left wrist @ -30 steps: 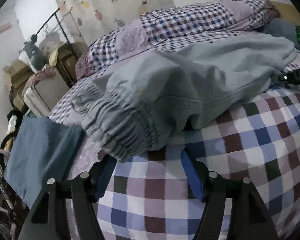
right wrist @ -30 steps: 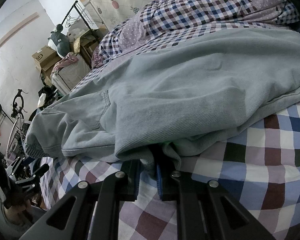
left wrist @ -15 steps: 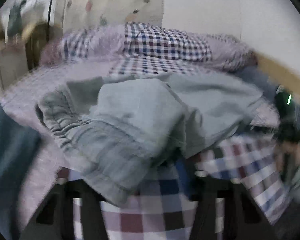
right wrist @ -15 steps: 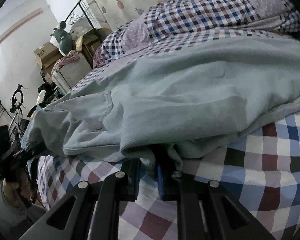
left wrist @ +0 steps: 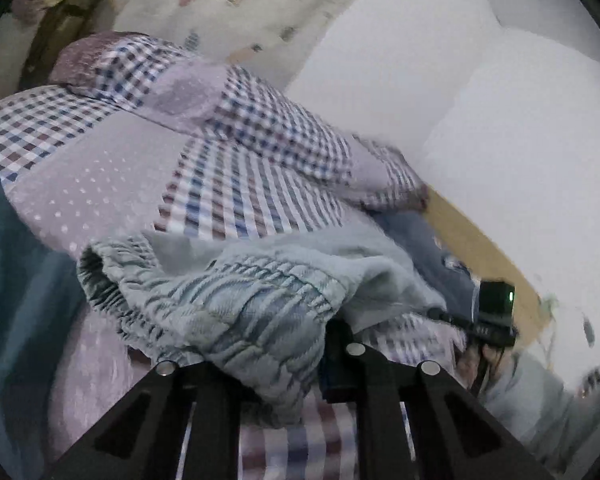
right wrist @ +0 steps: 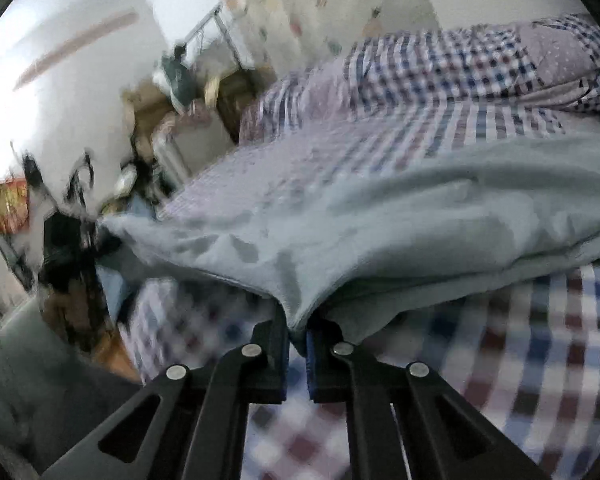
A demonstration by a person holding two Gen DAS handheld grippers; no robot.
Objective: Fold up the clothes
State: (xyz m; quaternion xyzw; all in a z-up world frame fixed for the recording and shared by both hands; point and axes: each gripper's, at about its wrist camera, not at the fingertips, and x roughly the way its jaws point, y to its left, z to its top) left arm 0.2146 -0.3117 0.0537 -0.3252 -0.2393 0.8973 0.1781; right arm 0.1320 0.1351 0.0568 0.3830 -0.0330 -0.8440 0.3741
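My left gripper [left wrist: 288, 364] is closing on the gathered elastic waistband of the pale grey-blue corduroy trousers [left wrist: 260, 300], cloth bunched between its jaws. My right gripper [right wrist: 297, 340] pinches another edge of them, lifted slightly above the checked patchwork bed cover [right wrist: 540, 340].

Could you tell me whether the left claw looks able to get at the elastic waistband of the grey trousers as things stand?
Probably yes: the left claw is closing with the gathered waistband of the grey trousers bunched between its fingers, nothing in the way.
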